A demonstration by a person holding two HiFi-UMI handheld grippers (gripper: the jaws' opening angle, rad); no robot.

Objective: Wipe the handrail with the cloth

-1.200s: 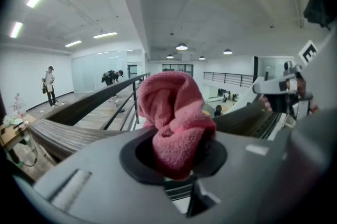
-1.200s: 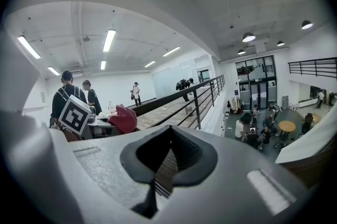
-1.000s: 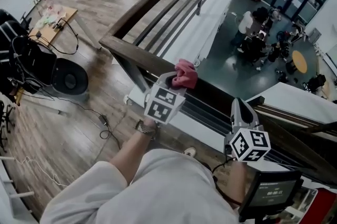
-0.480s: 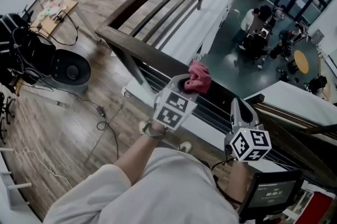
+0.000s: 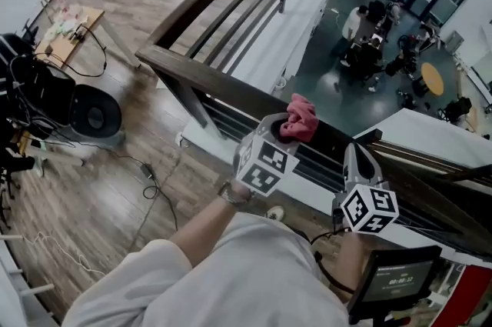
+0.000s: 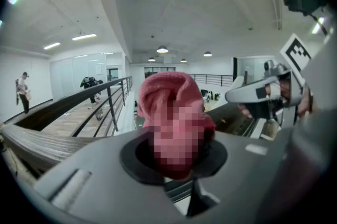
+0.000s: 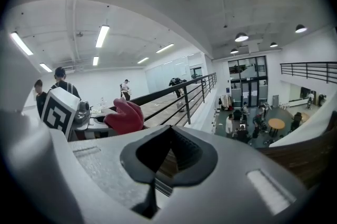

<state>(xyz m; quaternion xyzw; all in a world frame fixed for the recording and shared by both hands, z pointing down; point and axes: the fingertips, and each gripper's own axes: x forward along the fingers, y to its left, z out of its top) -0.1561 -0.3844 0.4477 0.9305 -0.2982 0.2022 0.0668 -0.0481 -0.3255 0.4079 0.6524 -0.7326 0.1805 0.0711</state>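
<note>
Partly blurred, the cloth point(image 5: 301, 116) sits pinched between the fingers of the left gripper point(image 5: 286, 128) on the handrail point(image 5: 201, 78); the right gripper point(image 5: 357, 158) has its fingers pressed together.

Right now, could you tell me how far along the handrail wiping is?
Done: the left gripper is shut on the crumpled pink cloth. In hand: cloth against the top of the dark wooden handrail. Left: the rail beside the empty right gripper; no cleaned stretch shows.

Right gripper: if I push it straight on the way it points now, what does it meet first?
Probably the wooden handrail: the right gripper aims at it just right of the pink cloth. Depth is unclear; it might pass over the rail.
</note>
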